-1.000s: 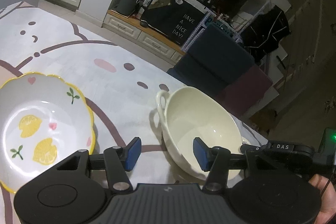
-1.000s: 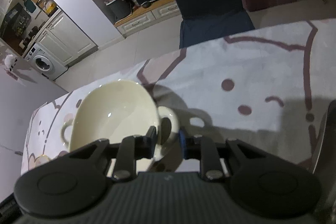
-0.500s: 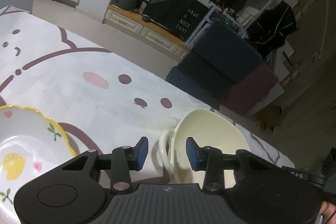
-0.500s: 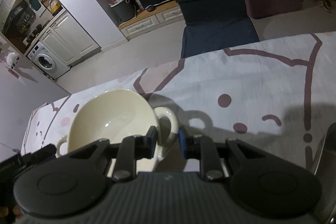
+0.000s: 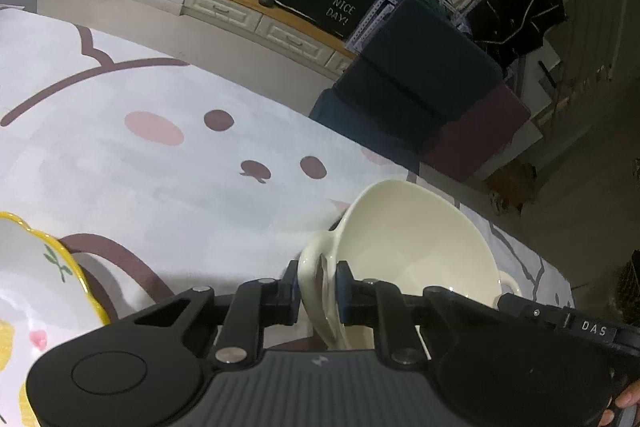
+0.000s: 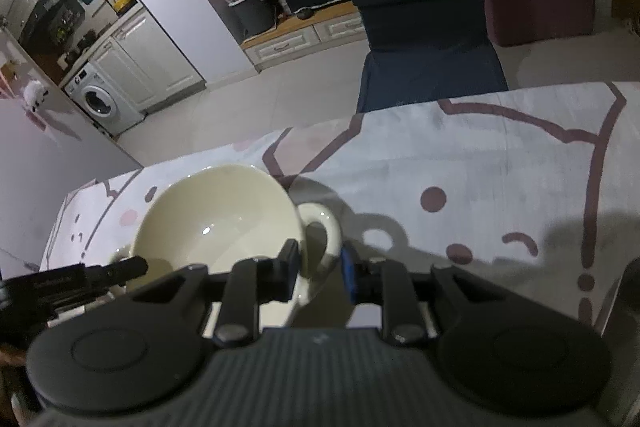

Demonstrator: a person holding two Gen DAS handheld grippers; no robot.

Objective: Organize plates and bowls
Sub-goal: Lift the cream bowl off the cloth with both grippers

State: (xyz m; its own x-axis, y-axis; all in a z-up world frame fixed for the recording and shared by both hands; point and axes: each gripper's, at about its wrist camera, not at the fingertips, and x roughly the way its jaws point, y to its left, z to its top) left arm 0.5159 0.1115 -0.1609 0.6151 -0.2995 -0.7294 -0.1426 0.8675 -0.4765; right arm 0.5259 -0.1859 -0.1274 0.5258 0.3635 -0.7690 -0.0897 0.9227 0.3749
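Cream bowl [image 5: 416, 247] (both handles) — between both grippers.

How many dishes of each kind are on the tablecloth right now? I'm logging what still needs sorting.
Cream two-handled bowl: 1, a handle between the fingers of each tool
Lemon-patterned dish with yellow rim: 1, only partly in view
Total: 2
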